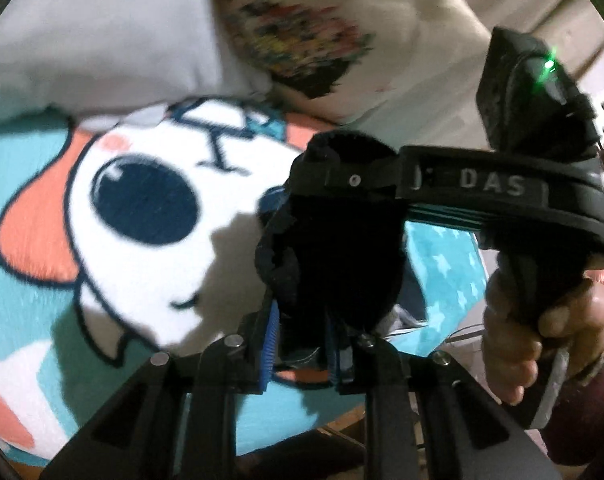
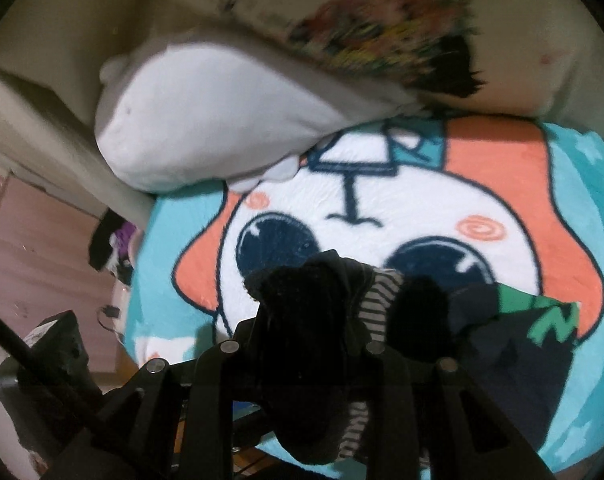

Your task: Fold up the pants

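The dark pants (image 1: 334, 248) are bunched between my left gripper's (image 1: 302, 344) blue-padded fingers (image 1: 270, 344), held above the cartoon blanket (image 1: 101, 280). My right gripper (image 1: 334, 168) shows in the left wrist view as a black "DAS" tool, its tip at the top of the same bunch. In the right wrist view my right gripper (image 2: 302, 344) is shut on the dark pants (image 2: 314, 312), which show a striped lining (image 2: 378, 300) and a green-printed part (image 2: 542, 320) trailing right onto the blanket (image 2: 382, 200).
A white pillow (image 2: 205, 120) and a cream printed pillow (image 2: 382, 36) lie at the blanket's far edge. A pink floor (image 2: 41, 248) with dark clutter (image 2: 105, 236) is at the left. A hand (image 1: 550, 340) grips the right tool's handle.
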